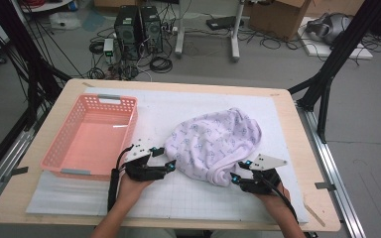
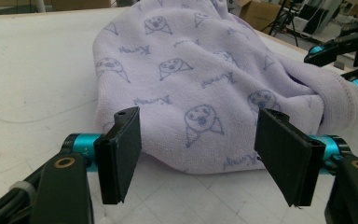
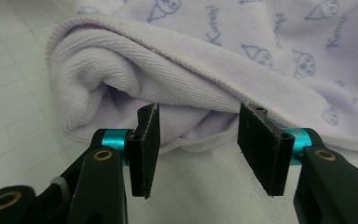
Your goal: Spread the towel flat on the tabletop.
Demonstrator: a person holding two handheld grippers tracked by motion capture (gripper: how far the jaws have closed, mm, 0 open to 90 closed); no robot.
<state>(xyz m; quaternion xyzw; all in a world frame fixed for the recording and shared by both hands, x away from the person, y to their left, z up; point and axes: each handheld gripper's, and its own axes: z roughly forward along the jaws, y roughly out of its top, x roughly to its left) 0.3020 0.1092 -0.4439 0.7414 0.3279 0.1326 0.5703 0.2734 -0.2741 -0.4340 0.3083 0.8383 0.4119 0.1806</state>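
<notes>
on the white mat, beside the pink basket [image 1: 90, 136], the lilac towel [image 1: 213, 141] lies bunched — my left gripper [image 1: 162, 158] gapes wide at its edge, my right gripper [image 1: 239, 172] half-spread around its rolled hem, both hands low and level.

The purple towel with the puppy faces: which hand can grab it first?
Probably the right gripper: its open jaws already straddle the towel's folded hem. The left gripper is open too, just short of the edge.

grey floor strewn with cables [image 1: 270, 42] — two computer towers [image 1: 139, 30], cardboard box [image 1: 279, 16], black frame struts [image 1: 335, 59].
</notes>
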